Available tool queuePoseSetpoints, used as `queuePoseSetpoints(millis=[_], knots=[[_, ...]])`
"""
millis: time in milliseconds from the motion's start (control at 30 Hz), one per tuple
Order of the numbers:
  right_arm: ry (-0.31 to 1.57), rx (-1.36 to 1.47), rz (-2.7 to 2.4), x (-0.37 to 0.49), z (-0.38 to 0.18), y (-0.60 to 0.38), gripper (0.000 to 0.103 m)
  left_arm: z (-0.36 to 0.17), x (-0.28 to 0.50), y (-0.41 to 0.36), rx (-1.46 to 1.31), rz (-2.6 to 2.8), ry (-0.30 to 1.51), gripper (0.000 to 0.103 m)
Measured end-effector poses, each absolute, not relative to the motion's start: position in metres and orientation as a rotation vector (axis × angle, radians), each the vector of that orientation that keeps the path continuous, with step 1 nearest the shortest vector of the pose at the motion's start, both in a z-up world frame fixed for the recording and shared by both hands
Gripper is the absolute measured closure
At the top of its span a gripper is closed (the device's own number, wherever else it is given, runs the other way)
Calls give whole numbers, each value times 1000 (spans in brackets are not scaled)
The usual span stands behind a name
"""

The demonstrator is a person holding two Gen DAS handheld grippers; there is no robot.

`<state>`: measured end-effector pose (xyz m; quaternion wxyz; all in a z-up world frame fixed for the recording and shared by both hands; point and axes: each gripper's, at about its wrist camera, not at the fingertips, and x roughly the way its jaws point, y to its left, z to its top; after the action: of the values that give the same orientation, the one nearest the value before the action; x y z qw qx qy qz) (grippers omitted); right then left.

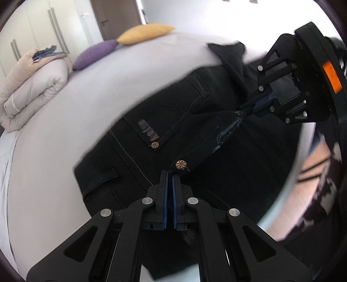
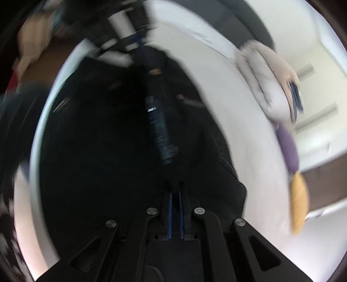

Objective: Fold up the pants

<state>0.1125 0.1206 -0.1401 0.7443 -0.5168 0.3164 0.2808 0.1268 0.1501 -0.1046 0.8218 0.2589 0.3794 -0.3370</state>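
Observation:
Black jeans (image 1: 169,121) lie on a white bed (image 1: 65,130), back pockets up. My left gripper (image 1: 169,173) is shut on the waistband edge by a metal button (image 1: 180,164). My right gripper (image 1: 244,109) shows in the left wrist view, shut on the same stretched edge farther along. In the blurred right wrist view the right gripper (image 2: 175,184) is shut on the black jeans (image 2: 108,151), and the left gripper (image 2: 138,43) shows at the top holding the far end. The fabric edge is lifted taut between both grippers.
A folded beige duvet (image 1: 32,86) sits at the bed's far left, with a purple pillow (image 1: 95,54) and a yellow pillow (image 1: 145,32) behind. Wardrobe doors (image 1: 43,26) and a brown door (image 1: 117,15) stand beyond. The person's body (image 1: 321,173) is at the right bed edge.

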Motion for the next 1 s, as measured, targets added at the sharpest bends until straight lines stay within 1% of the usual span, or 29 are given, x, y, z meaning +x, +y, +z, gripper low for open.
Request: queuePoseSetpoints(millis=[133, 367, 500, 733, 767, 800, 900, 933, 1000], knots=[[661, -1245, 598, 79, -157, 129, 97, -120, 90, 142, 641, -734, 826, 101], [622, -1335, 576, 44, -170, 139, 97, -126, 66, 141, 668, -749, 841, 101], [616, -1349, 567, 16, -172, 144, 97, -125, 71, 144, 673, -749, 848, 101], [621, -1376, 563, 0, -178, 154, 97, -137, 52, 159, 665, -754, 863, 101], [624, -1368, 559, -2, -180, 158, 97, -138, 52, 160, 658, -751, 863, 100], [630, -1360, 557, -2, -180, 158, 97, -138, 53, 162, 644, -748, 866, 97], [659, -1345, 550, 5, -185, 158, 96, -137, 57, 168, 587, -733, 891, 96], [667, -1333, 548, 7, -188, 158, 94, -135, 56, 168, 576, -728, 900, 96], [662, -1314, 532, 7, -189, 159, 94, -125, 55, 172, 558, -722, 911, 95]])
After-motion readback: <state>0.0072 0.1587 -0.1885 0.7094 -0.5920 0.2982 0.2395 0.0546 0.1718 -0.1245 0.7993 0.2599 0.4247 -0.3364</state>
